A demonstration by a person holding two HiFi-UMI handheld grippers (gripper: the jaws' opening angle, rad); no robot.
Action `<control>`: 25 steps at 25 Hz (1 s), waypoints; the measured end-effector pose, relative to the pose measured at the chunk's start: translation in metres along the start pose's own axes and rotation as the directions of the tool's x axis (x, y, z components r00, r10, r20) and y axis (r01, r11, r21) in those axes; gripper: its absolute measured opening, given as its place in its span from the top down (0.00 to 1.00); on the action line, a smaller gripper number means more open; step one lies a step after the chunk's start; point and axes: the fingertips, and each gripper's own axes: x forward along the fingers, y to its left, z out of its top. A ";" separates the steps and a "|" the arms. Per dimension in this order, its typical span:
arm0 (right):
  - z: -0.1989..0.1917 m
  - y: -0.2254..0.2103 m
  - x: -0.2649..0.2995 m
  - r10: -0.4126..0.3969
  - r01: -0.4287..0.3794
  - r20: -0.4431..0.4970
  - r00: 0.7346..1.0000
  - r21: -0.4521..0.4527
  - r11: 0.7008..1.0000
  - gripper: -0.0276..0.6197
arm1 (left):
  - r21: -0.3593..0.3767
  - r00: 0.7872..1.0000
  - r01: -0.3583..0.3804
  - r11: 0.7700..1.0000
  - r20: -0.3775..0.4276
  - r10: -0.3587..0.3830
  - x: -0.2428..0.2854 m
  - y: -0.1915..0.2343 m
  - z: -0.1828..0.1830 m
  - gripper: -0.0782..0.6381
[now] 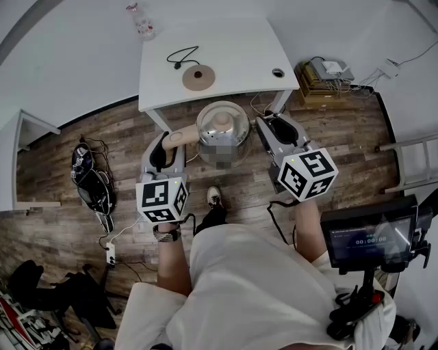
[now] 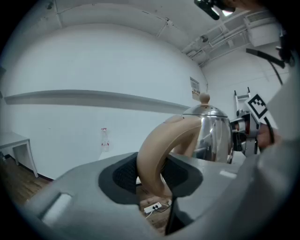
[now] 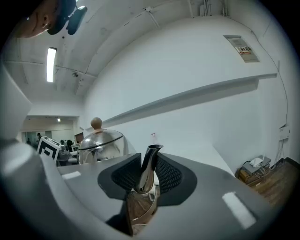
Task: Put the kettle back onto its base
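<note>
Aloft, domed steel kettle [image 1: 222, 130], left jaws tight on curved tan handle [image 2: 153, 157], right jaws on spout [image 3: 148, 168].

Ahead of me, a small clear bottle [image 1: 142, 20] stands at the far left corner of the white table [image 1: 233, 48]. A round cable hole [image 1: 278, 72] sits by its near right corner. On the wooden floor [image 1: 356, 137], stacked boxes [image 1: 321, 78] lie just beside the table's right edge. A black bag [image 1: 89, 178] is on my left, with a white power strip [image 1: 110, 254] nearer me.
</note>
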 end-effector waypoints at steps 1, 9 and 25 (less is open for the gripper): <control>-0.002 0.001 -0.011 0.001 -0.001 0.002 1.000 -0.003 1.000 0.81 | -0.005 1.000 0.003 1.000 0.000 -0.003 -0.007 -0.009 -0.003 0.70; -0.014 0.014 -0.071 0.001 -0.001 0.000 1.000 0.006 1.000 0.81 | -0.005 1.000 0.006 1.000 -0.010 -0.006 -0.057 -0.049 -0.012 0.70; -0.010 0.012 -0.032 -0.003 0.003 -0.007 1.000 0.024 1.000 0.80 | -0.017 1.000 0.013 1.000 -0.010 -0.013 -0.031 -0.019 -0.010 0.70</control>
